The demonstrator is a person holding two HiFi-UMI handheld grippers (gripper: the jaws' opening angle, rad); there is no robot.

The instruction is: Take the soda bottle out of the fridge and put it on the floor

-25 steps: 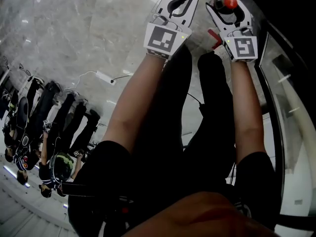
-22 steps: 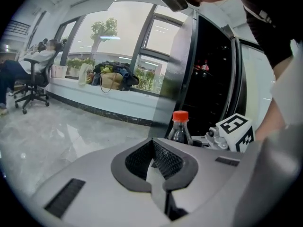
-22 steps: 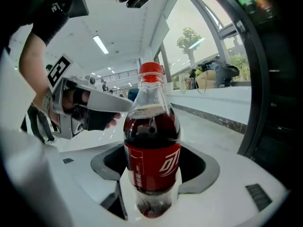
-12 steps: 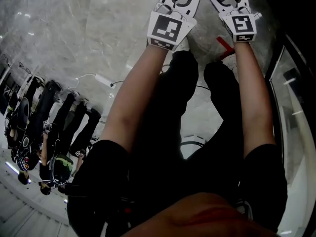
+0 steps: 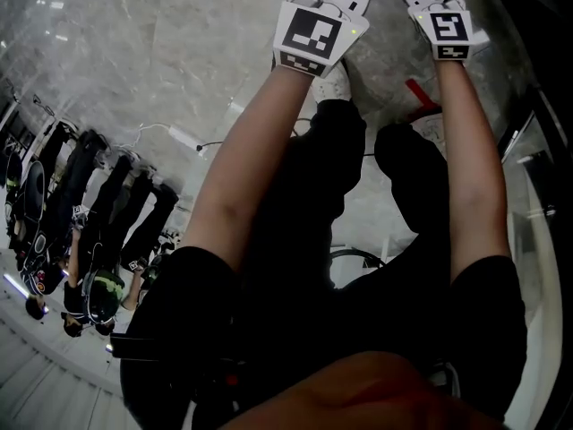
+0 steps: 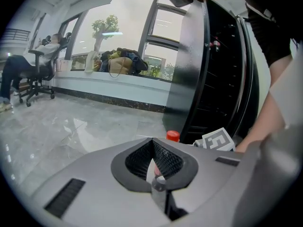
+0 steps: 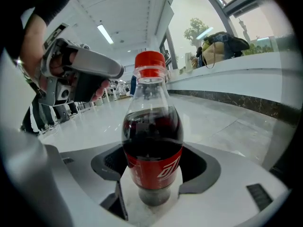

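Placement is judged the step in hand. The right gripper (image 7: 154,186) has its jaws clamped on the lower body of the clear plastic soda bottle with red cap and label (image 7: 152,141). It is upright, outside the open black fridge (image 6: 222,79) and low over the pale marble floor (image 6: 71,122); whether its base touches cannot be told. Left gripper (image 6: 152,143): jaws closed together, empty. The next move calls for seating the base flat, then releasing. Count: one bottle, one fridge, two grippers.
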